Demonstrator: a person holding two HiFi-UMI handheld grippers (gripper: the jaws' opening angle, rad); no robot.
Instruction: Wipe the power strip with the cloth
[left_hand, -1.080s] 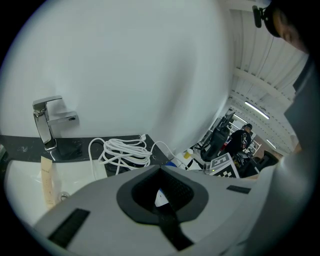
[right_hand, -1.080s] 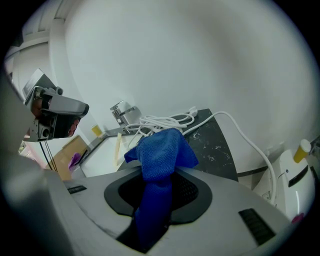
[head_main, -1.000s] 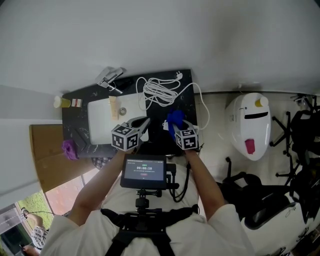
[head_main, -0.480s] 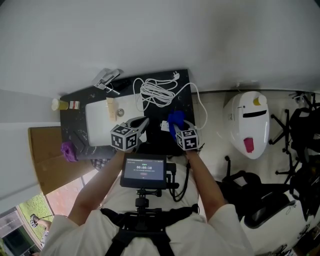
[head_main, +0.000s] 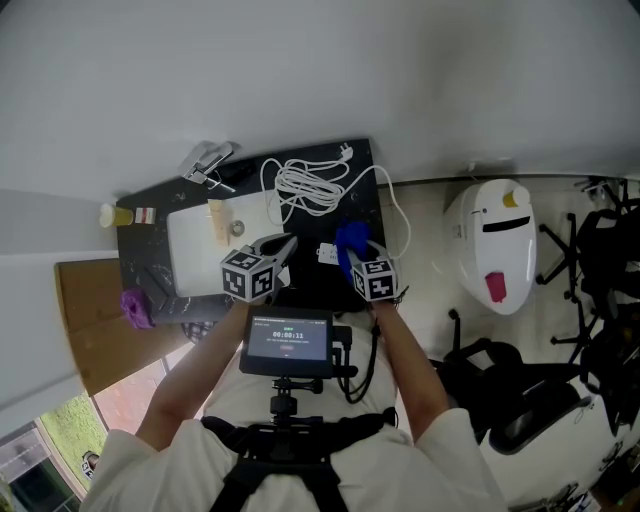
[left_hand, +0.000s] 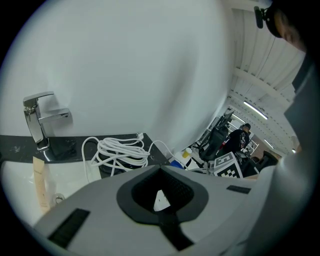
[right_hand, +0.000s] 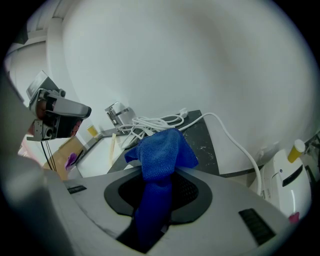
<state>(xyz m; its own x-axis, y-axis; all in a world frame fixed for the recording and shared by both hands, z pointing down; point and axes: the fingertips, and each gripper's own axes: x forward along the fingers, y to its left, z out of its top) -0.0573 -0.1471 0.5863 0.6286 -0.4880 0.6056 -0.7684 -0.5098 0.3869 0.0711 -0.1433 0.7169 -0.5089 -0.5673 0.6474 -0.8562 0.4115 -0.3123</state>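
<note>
A white coiled cord (head_main: 308, 185) with its plug (head_main: 345, 152) lies on the dark counter (head_main: 362, 200); I also see the cord (right_hand: 150, 122) in the right gripper view. One strand runs off the counter's right side. I cannot pick out the power strip's body; a small white piece (head_main: 327, 254) lies between the grippers. My right gripper (head_main: 350, 252) is shut on a blue cloth (right_hand: 160, 152), which bunches up above the jaws. My left gripper (head_main: 290, 244) hovers over the sink's near right corner, its jaws closed together on nothing.
A white sink (head_main: 190, 245) with a chrome faucet (head_main: 205, 160) fills the counter's left part, and a pale strip (head_main: 215, 220) lies in it. A yellow-capped bottle (head_main: 110, 214) and a purple object (head_main: 133, 305) sit at the left. A white appliance (head_main: 492, 245) and chairs (head_main: 600, 260) stand to the right.
Both grippers stay where they were, the right one still holding the cloth. The view has drifted, so the counter sits slightly further left.
</note>
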